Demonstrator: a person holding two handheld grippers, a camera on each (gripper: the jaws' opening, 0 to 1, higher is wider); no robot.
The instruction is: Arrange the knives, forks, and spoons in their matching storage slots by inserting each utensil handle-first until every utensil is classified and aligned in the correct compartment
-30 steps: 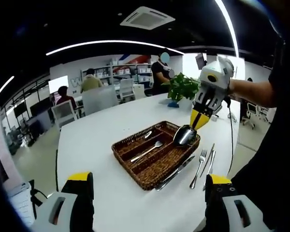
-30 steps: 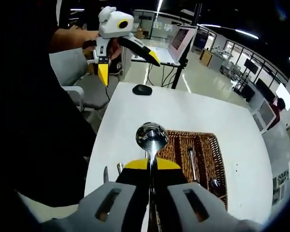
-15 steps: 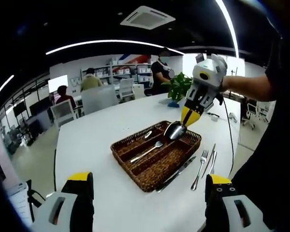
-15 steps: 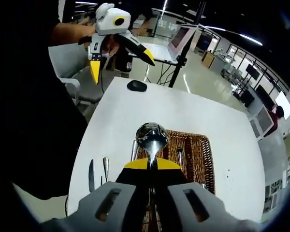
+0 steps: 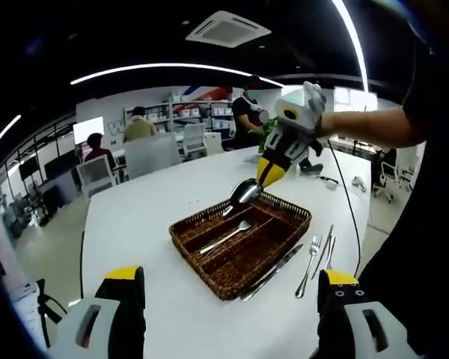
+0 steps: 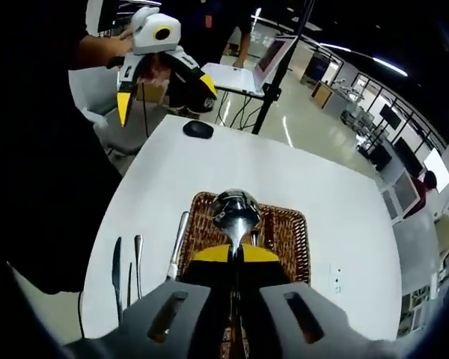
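Bright, even indoor lighting from long white ceiling strip lights (image 5: pixel 172 69). Glossy white tabletop (image 5: pixel 142 217) shows soft glare, faint shadows. Polished steel spoon bowl (image 6: pixel 236 209) mirrors highlights. Strong fisheye bending at edges; distant background soft, slightly overexposed window (image 5: pixel 353 99).

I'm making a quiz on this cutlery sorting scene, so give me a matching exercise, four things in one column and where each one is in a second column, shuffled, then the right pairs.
Things:
1. large spoon
2. small spoon
3. fork
4. computer mouse

Places:
A. lying inside the wicker tray
B. on the white table beside the tray, next to a knife
C. clamped in the right gripper, above the tray
D. at the far edge of the table, below the left gripper

Pairs: 1-C, 2-A, 3-B, 4-D
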